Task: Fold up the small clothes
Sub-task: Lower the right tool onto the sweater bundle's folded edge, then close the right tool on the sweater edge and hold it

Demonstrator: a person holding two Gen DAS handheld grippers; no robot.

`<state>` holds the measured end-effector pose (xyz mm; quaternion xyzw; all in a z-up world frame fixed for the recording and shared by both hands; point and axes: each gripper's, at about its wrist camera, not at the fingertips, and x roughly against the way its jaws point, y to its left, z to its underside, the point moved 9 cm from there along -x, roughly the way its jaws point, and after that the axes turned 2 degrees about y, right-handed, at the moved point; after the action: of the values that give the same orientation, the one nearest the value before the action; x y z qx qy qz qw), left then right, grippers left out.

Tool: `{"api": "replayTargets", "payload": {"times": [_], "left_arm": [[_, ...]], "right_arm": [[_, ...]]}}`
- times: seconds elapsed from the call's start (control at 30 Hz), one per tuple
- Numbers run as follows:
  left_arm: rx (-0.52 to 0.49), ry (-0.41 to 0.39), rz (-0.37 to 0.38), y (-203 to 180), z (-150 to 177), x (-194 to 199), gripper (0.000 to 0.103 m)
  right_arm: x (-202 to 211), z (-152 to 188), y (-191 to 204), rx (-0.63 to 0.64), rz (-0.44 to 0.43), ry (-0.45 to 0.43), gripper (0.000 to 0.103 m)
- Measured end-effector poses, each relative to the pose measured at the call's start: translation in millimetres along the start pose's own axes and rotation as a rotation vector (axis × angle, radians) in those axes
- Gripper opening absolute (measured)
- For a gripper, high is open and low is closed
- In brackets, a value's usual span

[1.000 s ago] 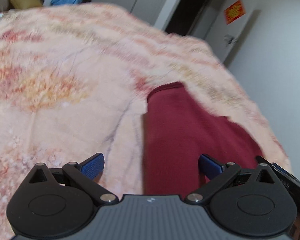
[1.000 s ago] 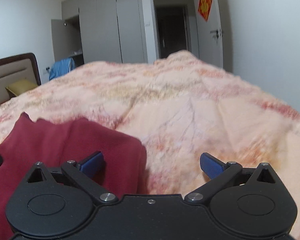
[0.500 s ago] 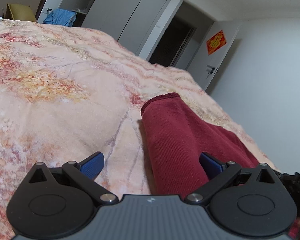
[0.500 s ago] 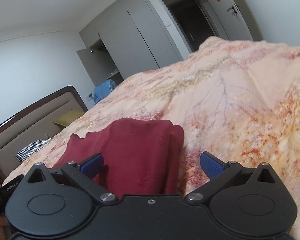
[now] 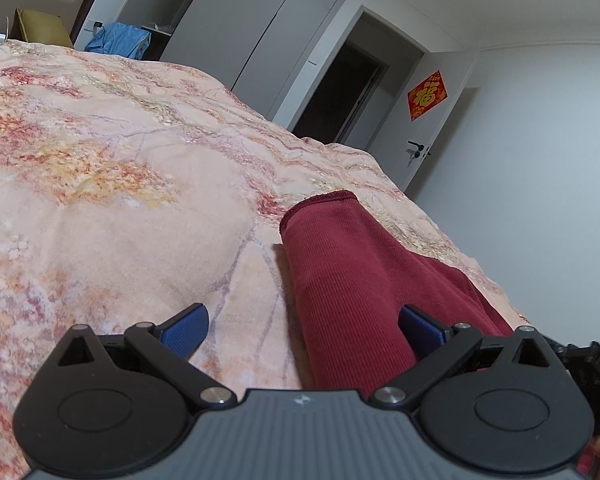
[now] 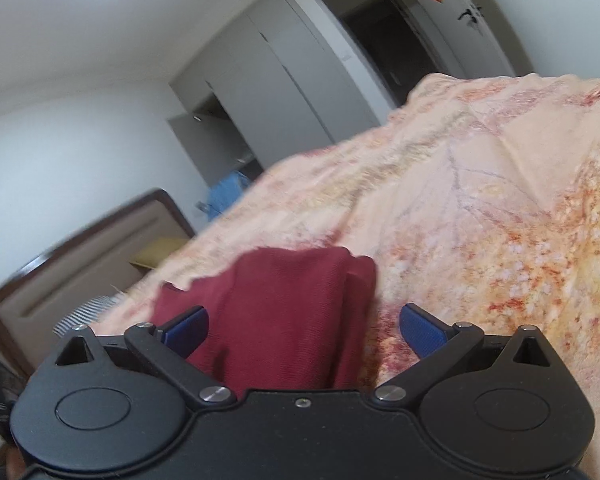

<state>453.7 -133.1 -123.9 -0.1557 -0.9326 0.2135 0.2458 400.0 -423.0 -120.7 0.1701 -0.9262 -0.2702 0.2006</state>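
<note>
Dark red ribbed garment (image 5: 340, 280), folded into a narrow strip, lying on a peach floral bedspread (image 5: 100, 200). Left gripper (image 5: 302, 330) low over the bedspread, jaws wide apart and empty; blue pads (image 5: 184, 330) straddling the garment's near left edge, right pad over the cloth, left pad over bare bedspread. Right gripper (image 6: 304, 330) tilted, jaws likewise spread with nothing between them, folded cloth running up the gap. Behind the bed: grey wardrobe doors (image 5: 268, 28), dark open doorway (image 5: 340, 92), white door bearing a red square decoration (image 5: 427, 95), padded headboard (image 6: 80, 248).
</note>
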Motion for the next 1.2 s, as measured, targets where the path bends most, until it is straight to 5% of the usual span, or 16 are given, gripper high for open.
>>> {"api": "replayTargets", "payload": {"times": [0.57,0.93,1.2], "left_arm": [[0.012,-0.015,0.02,1,0,2,0.103],[0.013,-0.016,0.02,2,0,2,0.103],[0.015,-0.019,0.024,1,0,2,0.103]], "right_arm": [[-5,4,4,0.036,0.043,0.024,0.039],[-5,4,6,0.061,0.054,0.021,0.036],[-6,12,36,0.285,0.139,-0.004,0.036]]}}
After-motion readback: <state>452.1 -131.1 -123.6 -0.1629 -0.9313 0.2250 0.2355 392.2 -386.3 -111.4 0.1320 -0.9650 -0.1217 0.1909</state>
